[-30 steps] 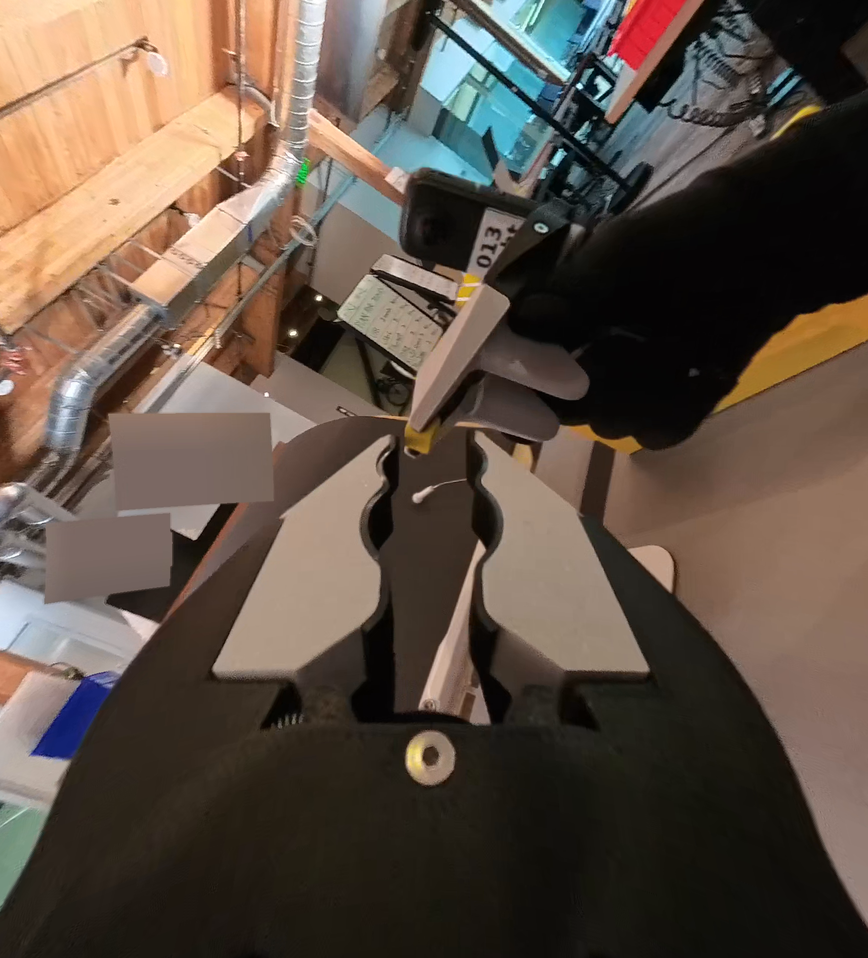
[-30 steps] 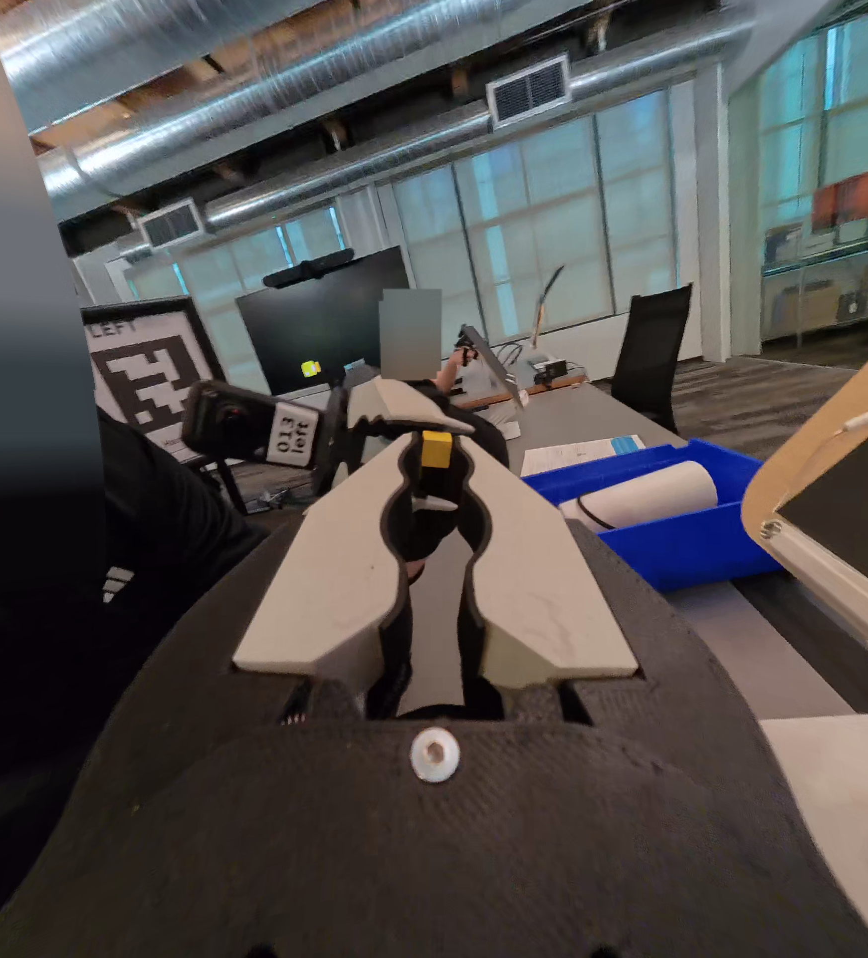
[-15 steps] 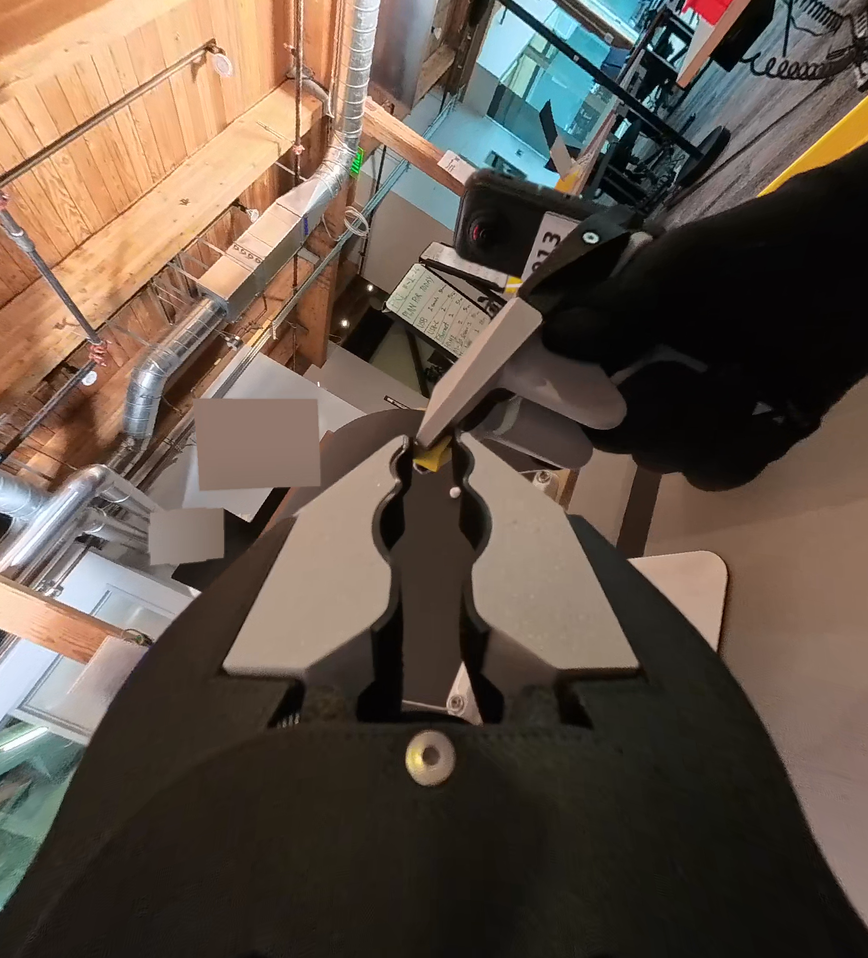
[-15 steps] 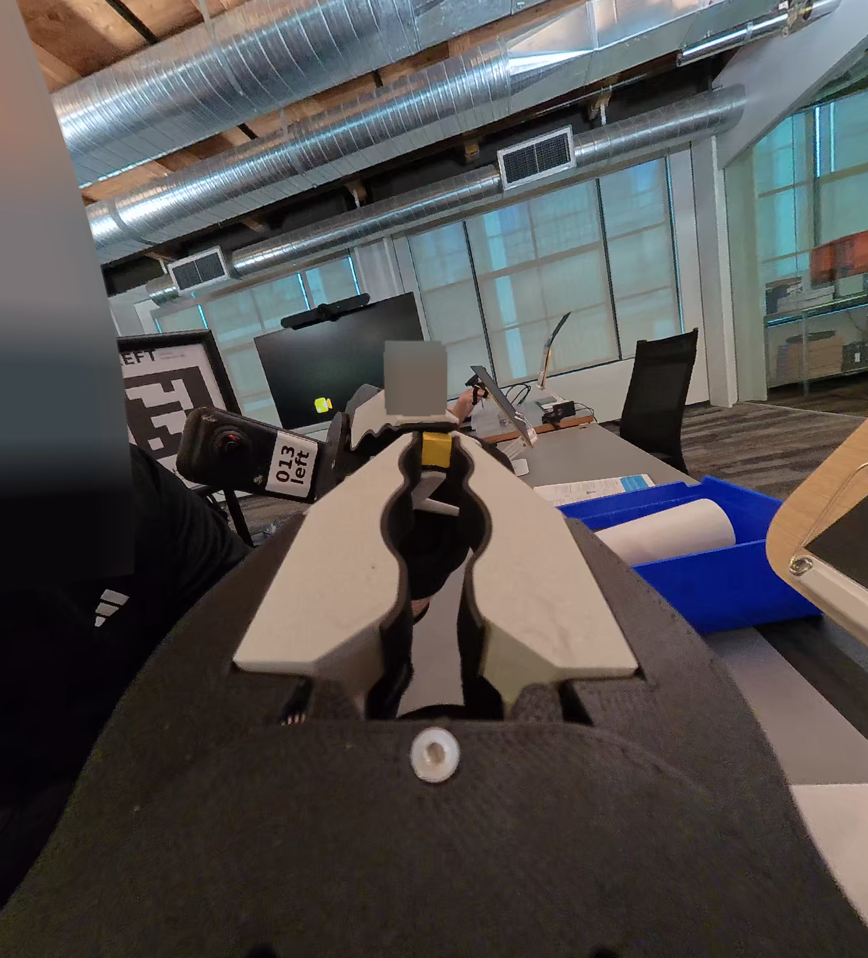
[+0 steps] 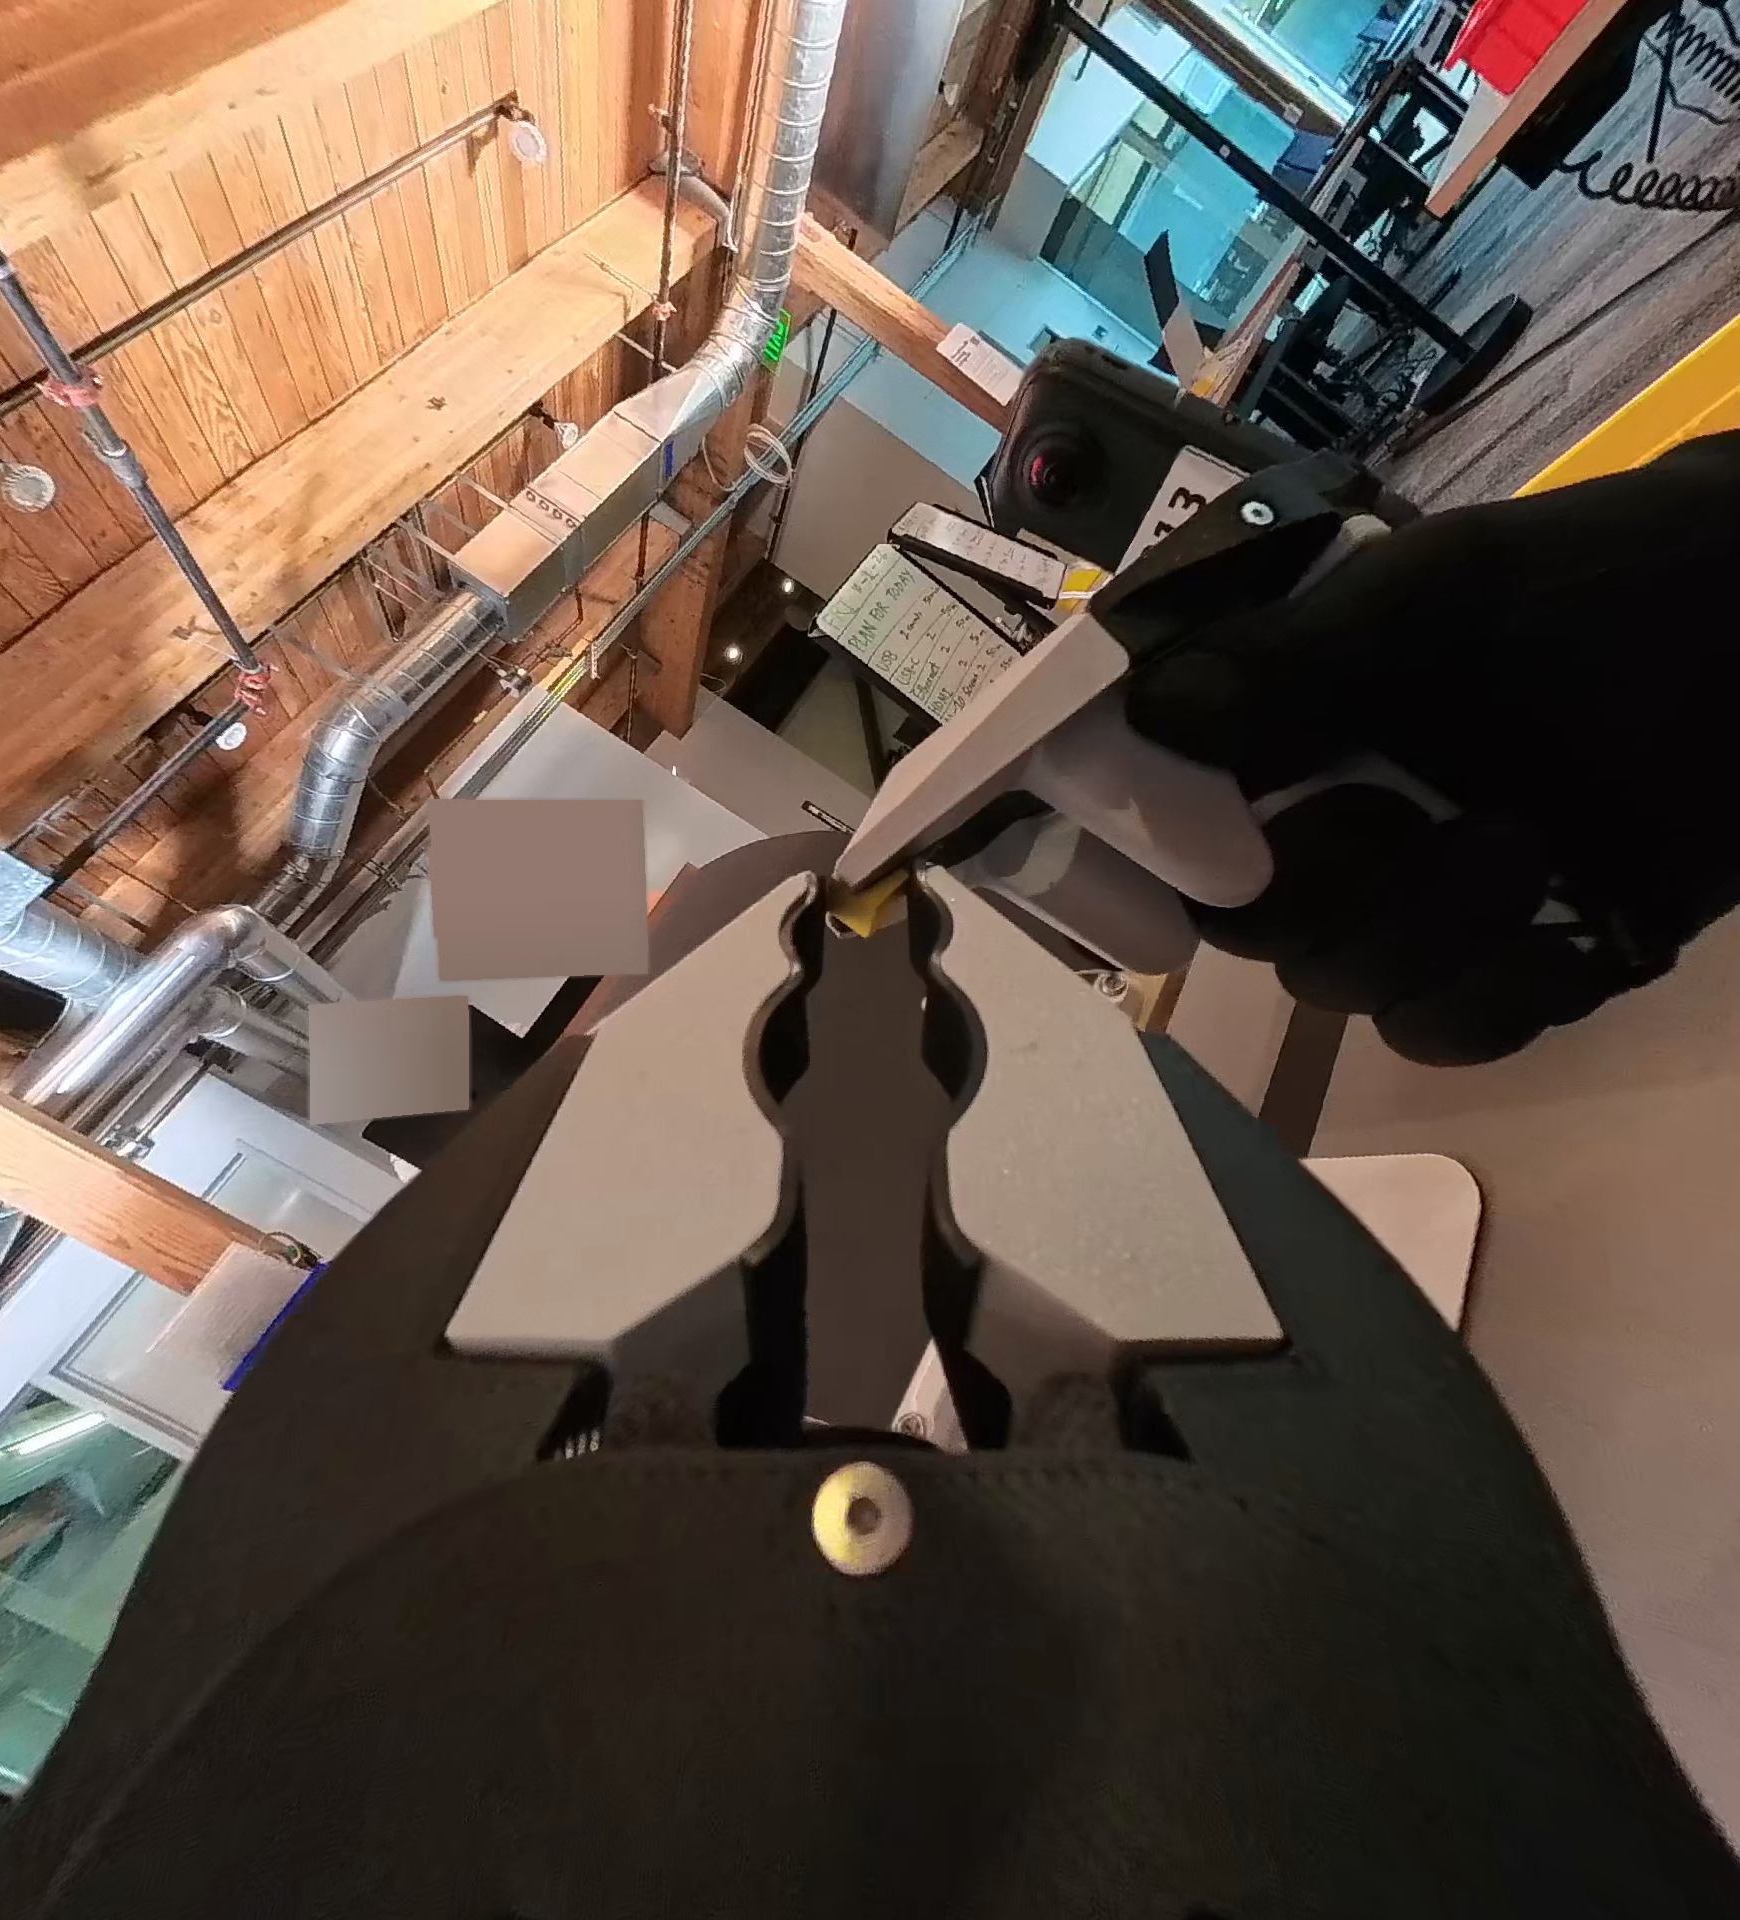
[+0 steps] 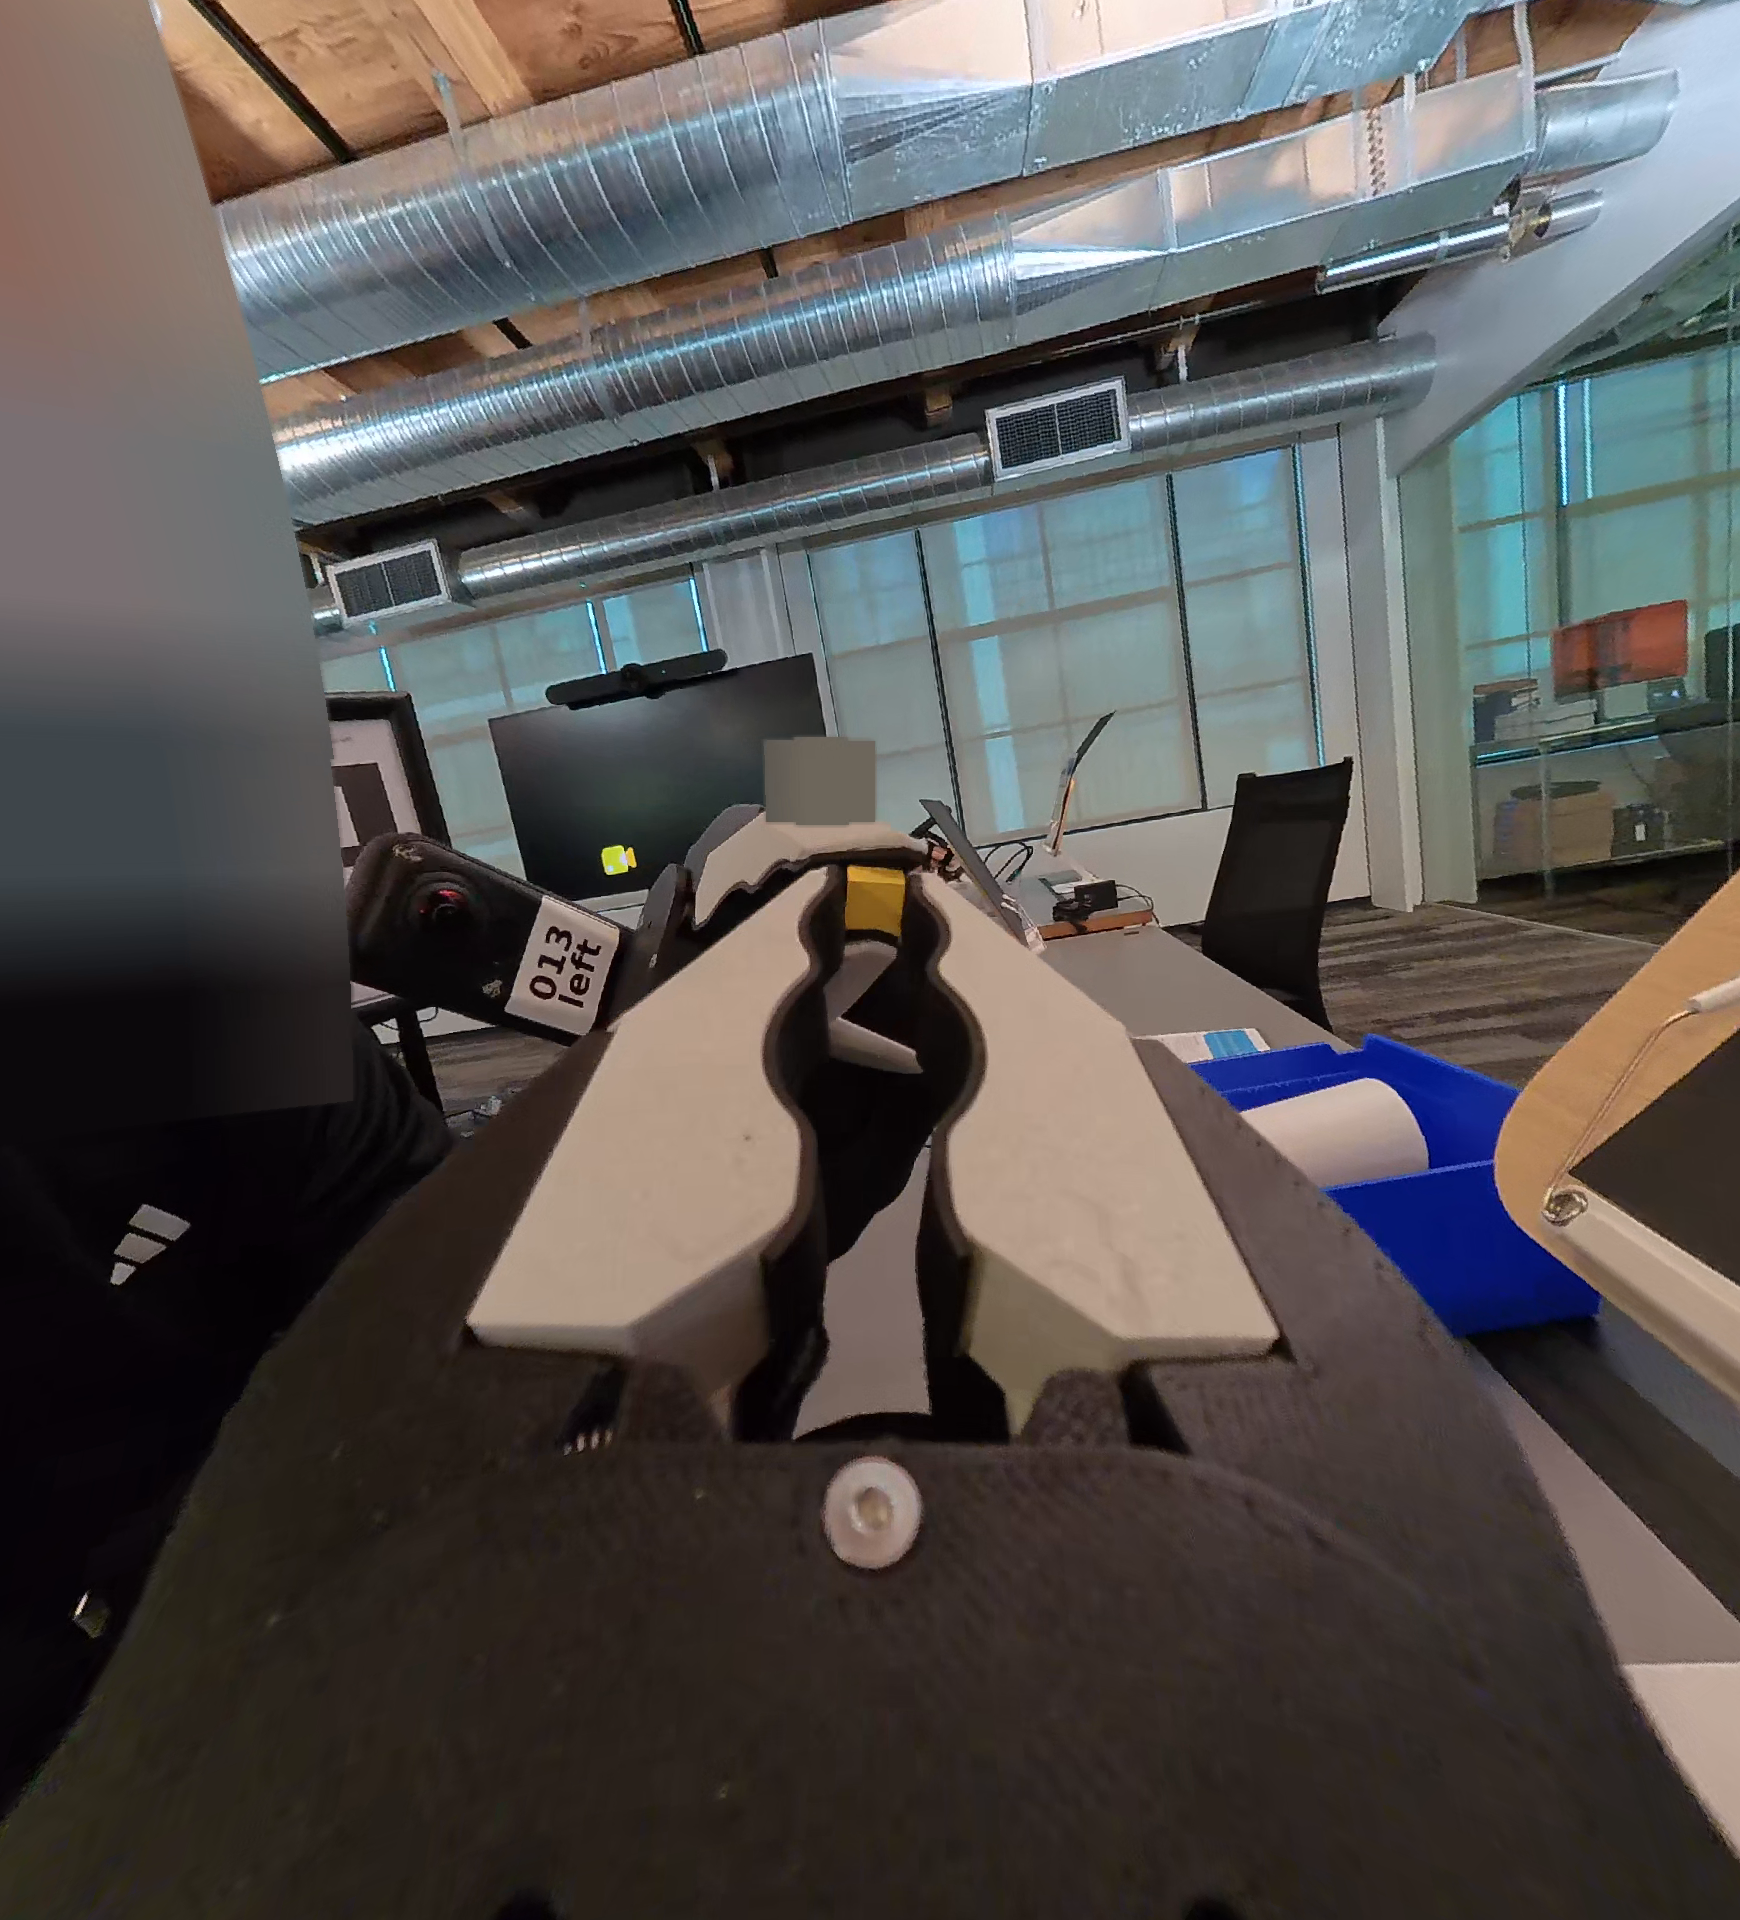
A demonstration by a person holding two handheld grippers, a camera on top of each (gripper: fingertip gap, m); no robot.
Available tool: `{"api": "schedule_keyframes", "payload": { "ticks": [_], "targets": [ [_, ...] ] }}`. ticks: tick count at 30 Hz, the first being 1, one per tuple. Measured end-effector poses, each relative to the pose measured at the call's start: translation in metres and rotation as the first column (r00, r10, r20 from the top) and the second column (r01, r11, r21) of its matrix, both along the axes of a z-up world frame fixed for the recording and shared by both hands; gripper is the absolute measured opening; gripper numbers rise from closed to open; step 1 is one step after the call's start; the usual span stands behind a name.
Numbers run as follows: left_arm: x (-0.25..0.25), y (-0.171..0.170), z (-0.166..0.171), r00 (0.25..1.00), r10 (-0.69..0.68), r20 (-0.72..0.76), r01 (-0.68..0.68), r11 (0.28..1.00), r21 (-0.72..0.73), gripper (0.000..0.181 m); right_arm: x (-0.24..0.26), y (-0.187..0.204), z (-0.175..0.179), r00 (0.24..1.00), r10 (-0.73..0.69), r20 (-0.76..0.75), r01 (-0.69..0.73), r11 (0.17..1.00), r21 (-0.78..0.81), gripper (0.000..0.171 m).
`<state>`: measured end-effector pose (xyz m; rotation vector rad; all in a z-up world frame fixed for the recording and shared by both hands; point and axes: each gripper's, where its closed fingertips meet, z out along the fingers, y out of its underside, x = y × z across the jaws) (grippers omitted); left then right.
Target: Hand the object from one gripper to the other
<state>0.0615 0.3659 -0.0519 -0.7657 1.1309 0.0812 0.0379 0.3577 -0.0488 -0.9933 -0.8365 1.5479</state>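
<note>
Midair, my right gripper (image 6: 874, 885) pinching a small yellow block (image 6: 874, 898), my left gripper (image 5: 861, 896) closing its fingertips around that block, blue bin (image 6: 1448, 1236) right of it.

A blue plastic bin (image 6: 1448, 1236) holds a white paper roll (image 6: 1333, 1127) on the grey table (image 6: 1157, 971); a black office chair (image 6: 1276, 862) stands beyond, silver ducts (image 6: 845, 177) overhead

This is a big open office. Shiny metal air pipes (image 6: 741, 197) run under a wooden ceiling (image 5: 222, 260). A wall of tall windows (image 6: 1053, 665) lets light in. A long grey desk (image 6: 1157, 966) has a black office chair (image 6: 1271, 873) beside it, and a big dark screen (image 6: 658, 769) stands behind.
</note>
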Motion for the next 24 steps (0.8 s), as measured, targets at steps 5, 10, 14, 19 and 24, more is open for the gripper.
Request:
{"api": "schedule_keyframes", "payload": {
  "ticks": [5,10,14,19,24],
  "targets": [
    [-0.001,0.0,-0.001,1.0,-0.006,-0.015,0.006,1.0,-0.006,0.013,-0.001,0.001,-0.001,1.0,-0.007,0.026,0.007,1.0,0.001,0.014],
    [-0.003,-0.003,-0.001,0.995,-0.095,0.008,0.095,0.99,-0.102,0.013,0.01,0.008,0.001,0.992,-0.099,0.081,0.092,0.992,0.084,0.029],
    [-0.012,-0.007,0.005,0.962,-0.242,0.126,0.27,0.916,-0.297,0.013,0.019,0.006,0.001,0.917,-0.354,0.184,0.256,0.875,0.41,0.035],
    [-0.023,-0.01,0.014,0.819,-0.406,0.406,0.573,0.598,-0.56,0.013,0.014,-0.001,-0.001,0.718,-0.678,0.156,0.313,0.515,0.798,0.046],
    [-0.022,-0.017,0.016,0.639,-0.452,0.623,0.758,0.23,-0.611,0.012,0.001,0.0,-0.002,0.548,-0.837,-0.009,0.298,0.185,0.936,0.048]
  ]
}}
